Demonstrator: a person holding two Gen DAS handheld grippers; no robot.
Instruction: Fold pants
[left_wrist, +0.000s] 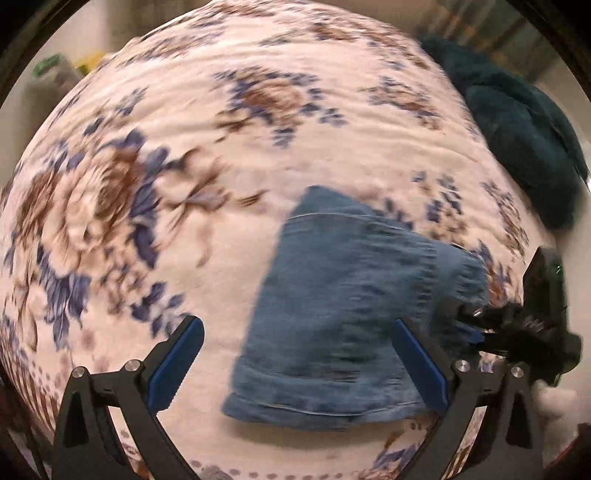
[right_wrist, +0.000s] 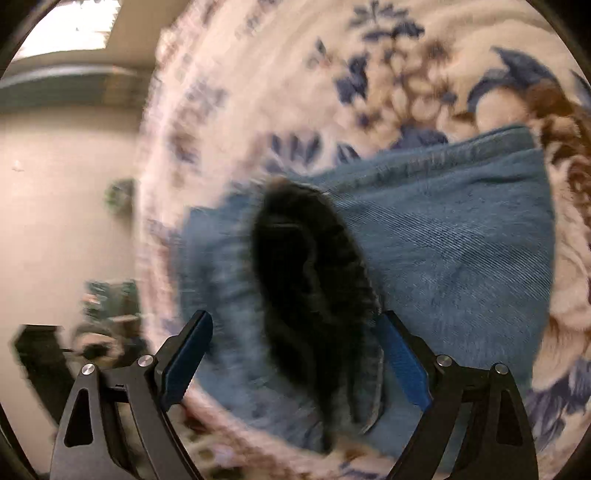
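Folded blue denim pants (left_wrist: 343, 306) lie on a floral bed cover (left_wrist: 184, 166). My left gripper (left_wrist: 295, 354) is open above the pants' near left part, its right finger (left_wrist: 421, 365) over the denim. In the right wrist view the pants (right_wrist: 454, 251) fill the middle, with a dark, blurred opening (right_wrist: 314, 302) of the denim facing the camera. My right gripper (right_wrist: 295, 354) is open around this opening, holding nothing. The right gripper also shows in the left wrist view (left_wrist: 517, 325) at the pants' right edge.
A dark green towel or blanket (left_wrist: 517, 129) lies at the bed's far right. In the right wrist view a beige wall (right_wrist: 66, 221) and dark clutter (right_wrist: 103, 325) lie beyond the bed's left edge (right_wrist: 147, 184).
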